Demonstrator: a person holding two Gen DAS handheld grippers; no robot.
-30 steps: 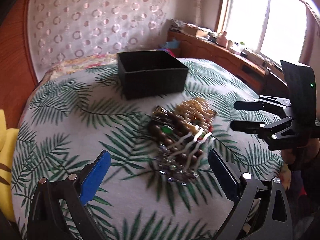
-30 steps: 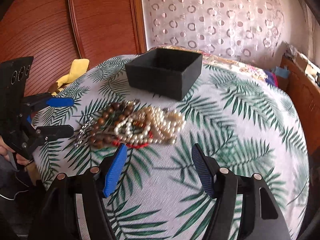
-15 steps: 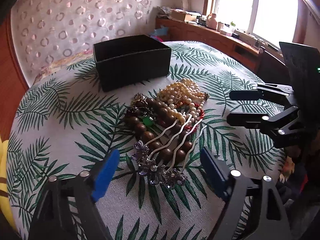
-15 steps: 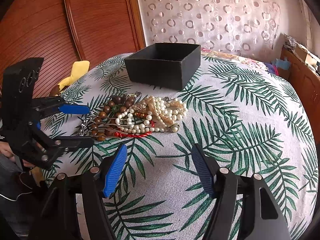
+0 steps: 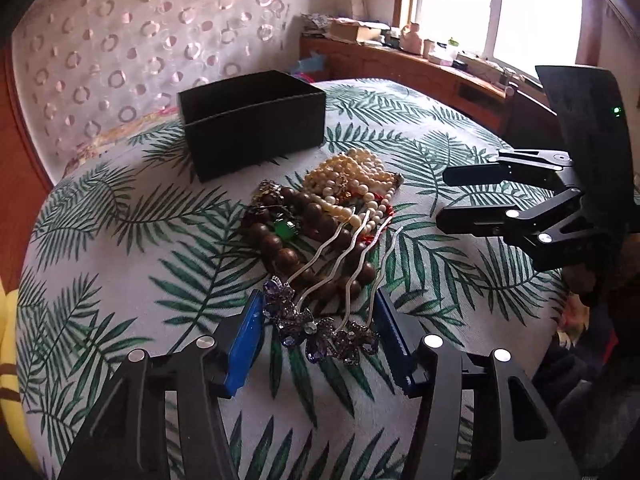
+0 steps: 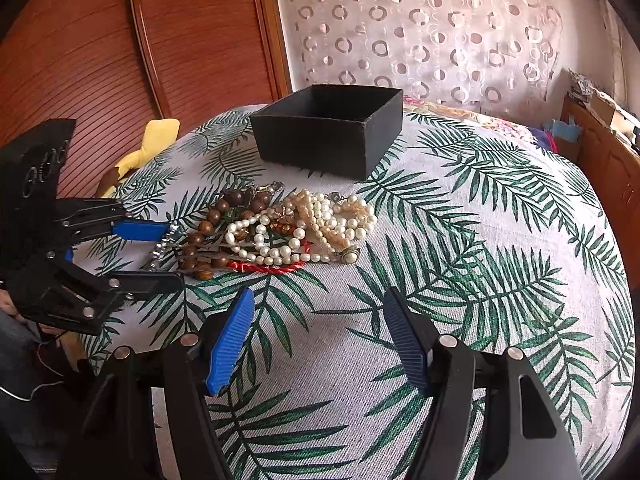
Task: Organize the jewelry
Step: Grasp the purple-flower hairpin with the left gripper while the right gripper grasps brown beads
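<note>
The left hand-held gripper [image 5: 318, 334], jaws closing around but not yet pinching the light, stiff, snag-prone hair comb [image 5: 324, 330] just before the beads [image 5: 304, 224], should grip its jewelled top.

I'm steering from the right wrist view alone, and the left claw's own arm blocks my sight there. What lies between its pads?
Observer: A hair comb with purple jewelled flowers lies between the pads of the left claw. The jaws are closing and the pads are very near its ends.
Operator: Which way does it point?
Observer: The flowered end is nearest the claw, and the wavy silver prongs run away toward the black box.
Operator: Is it free of the pile?
Observer: No, the prongs rest on top of the brown wooden beads.
</note>
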